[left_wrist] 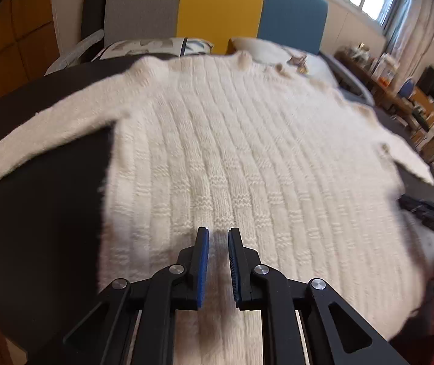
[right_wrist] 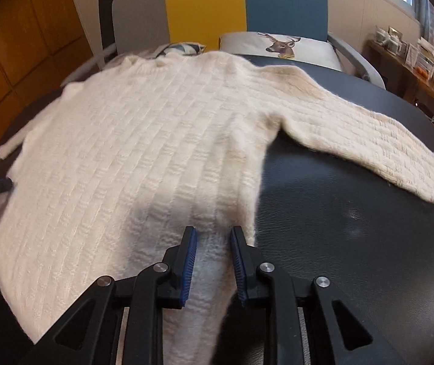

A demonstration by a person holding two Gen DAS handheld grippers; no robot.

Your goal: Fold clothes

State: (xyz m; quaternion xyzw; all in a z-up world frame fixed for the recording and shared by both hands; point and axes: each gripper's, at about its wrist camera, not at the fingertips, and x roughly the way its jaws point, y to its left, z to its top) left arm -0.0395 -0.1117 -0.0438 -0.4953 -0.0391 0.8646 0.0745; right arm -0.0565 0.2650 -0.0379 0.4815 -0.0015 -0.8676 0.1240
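Two grippers hang over a cream sweater [left_wrist: 232, 152] spread flat on a dark bench [right_wrist: 353, 228], sleeves reaching toward 9 and 3 o'clock. Left gripper [left_wrist: 218, 237] and right gripper [right_wrist: 214, 237] each show narrowly parted jaws above the knit near its hem at 6 o'clock; whether they pinch fabric cannot be told.

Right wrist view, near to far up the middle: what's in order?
right gripper → cream knit sweater → deer-print pillow → yellow headboard panel

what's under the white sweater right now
The cream knit sweater lies spread flat on a dark leather-like surface, visible around its edges and sleeves. Whatever lies directly beneath its body is covered.
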